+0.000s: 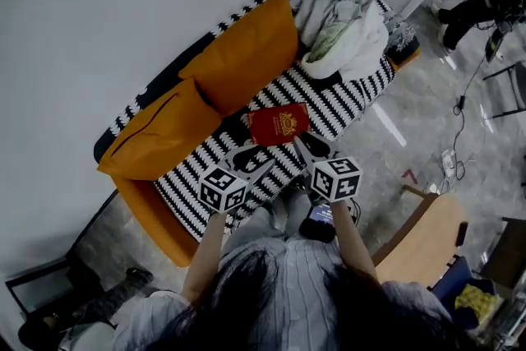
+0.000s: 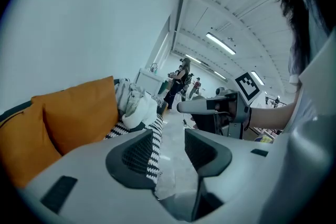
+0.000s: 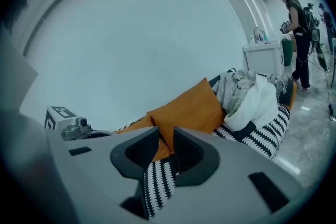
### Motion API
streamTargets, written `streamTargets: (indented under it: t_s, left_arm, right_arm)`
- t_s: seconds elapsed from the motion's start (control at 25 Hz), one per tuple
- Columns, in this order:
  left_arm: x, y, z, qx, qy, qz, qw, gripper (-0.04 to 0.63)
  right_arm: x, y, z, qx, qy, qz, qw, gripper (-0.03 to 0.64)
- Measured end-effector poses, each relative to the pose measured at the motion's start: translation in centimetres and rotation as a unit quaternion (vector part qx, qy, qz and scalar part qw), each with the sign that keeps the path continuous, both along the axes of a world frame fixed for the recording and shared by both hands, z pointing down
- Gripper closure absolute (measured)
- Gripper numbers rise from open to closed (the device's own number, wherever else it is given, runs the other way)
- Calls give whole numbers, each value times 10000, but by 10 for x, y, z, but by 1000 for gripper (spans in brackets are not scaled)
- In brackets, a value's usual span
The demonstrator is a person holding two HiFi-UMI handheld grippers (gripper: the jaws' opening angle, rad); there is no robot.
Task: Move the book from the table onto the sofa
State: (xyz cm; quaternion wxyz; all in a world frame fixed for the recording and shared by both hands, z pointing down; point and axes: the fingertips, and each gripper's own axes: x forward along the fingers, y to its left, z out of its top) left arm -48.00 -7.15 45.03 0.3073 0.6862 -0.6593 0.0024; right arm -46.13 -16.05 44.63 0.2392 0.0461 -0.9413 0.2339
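Below the person's head, the left tool [image 1: 249, 158] and the right tool [image 1: 313, 146] stood apart, both empty. The book [image 1: 279, 124] lay on the sofa [image 1: 349, 107], so backing off without nudging it seemed wise.

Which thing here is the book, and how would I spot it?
Find the sofa with the black-and-white patterned cover. On its seat, in front of the two orange cushions and apart from the heap of pale clothes at one end, lies the book. It is the only small flat red thing there, with a gold emblem on its cover.
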Motion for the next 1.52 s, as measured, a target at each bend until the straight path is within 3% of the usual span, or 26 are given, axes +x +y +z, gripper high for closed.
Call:
streamTargets:
  t_s: [0.32,0.6,0.84,1.16,1.52]
  left_arm:
    - [8,45,-10,237,2,158,9996,433]
    - [31,70,6,115,277,442,9986,446]
    - [55,78,10,29,72,814,9967,451]
    - [72,84,-8,228,56,472,9986,456]
    - [151,80,-38,462,-70,413,9981,459]
  right_arm:
    - [23,47,-8,94,-48,371,9993,531]
    - [64,60,-11,142,63,831,9964,540]
    - [100,54,-21,222,10,1111,9936,546]
    - [149,61,-35,387,-4,1133,9928,548]
    - [236,69,-44,534,23,1116,9923,549]
